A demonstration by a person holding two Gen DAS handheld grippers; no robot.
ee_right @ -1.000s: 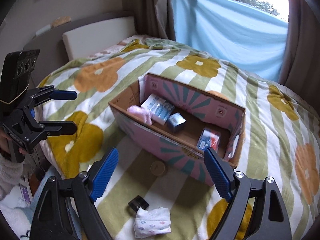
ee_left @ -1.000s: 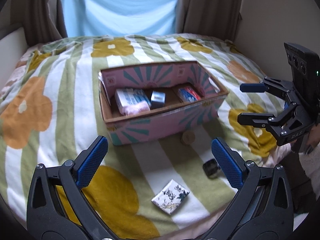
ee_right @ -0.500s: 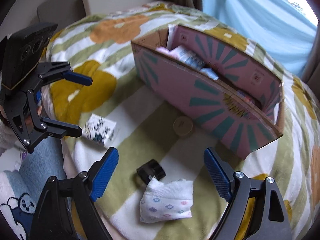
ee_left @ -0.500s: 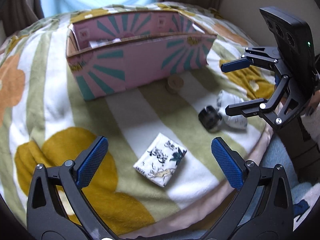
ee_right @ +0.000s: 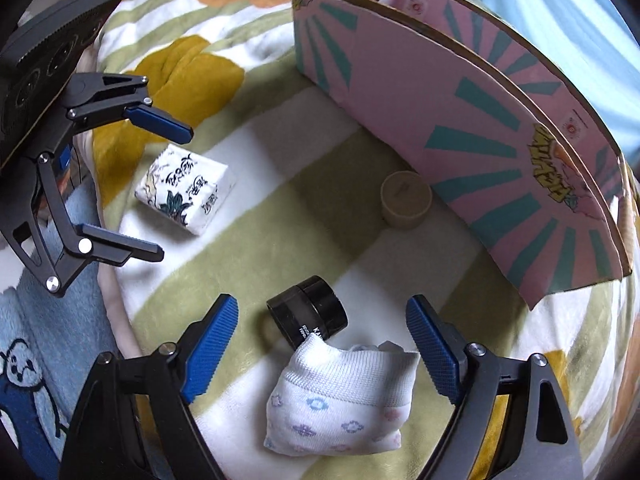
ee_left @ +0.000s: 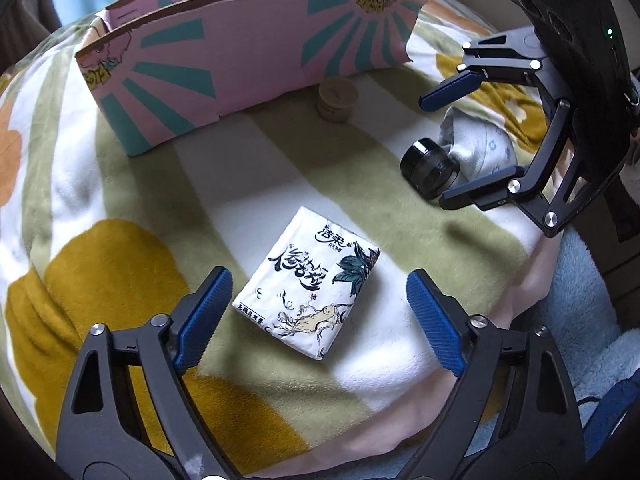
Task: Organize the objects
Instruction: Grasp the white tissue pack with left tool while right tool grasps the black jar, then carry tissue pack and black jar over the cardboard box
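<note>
The tissue pack [ee_left: 308, 282] lies flat on the blanket [ee_left: 120, 184] near the bed's edge, white with black script and a leaf print, set at a slant. The left hand-held gripper [ee_left: 316, 312] is low over it, wide open, its blue pads either side of the pack's near end and clear of it. In the right wrist view the same pack [ee_right: 186, 188] sits between the fingers of the left hand-held gripper [ee_right: 162, 194], touching neither.

To the pack's right lies a black jar [ee_left: 430, 168] on its side, and just behind it, touching, a rolled white sock [ee_left: 476, 146] with small flower marks. The right hand-held gripper [ee_left: 440, 152] is open around this pair, one finger above and one below. From the right wrist camera the jar [ee_right: 308, 312] and sock [ee_right: 340, 400] lie between the spread pads of the right hand-held gripper [ee_right: 322, 346], the sock nearest the camera and overlapping the jar's end.

Further back a small tan tub [ee_left: 337, 96] stands upright just beside the front wall of the box [ee_left: 248, 60], a pink carton with teal rays. Its inside is hidden in both views.

The blanket has green and white stripes with yellow and orange flowers. Below the bed's edge, pale blue fabric [ee_right: 48, 344] with a cartoon figure shows.
</note>
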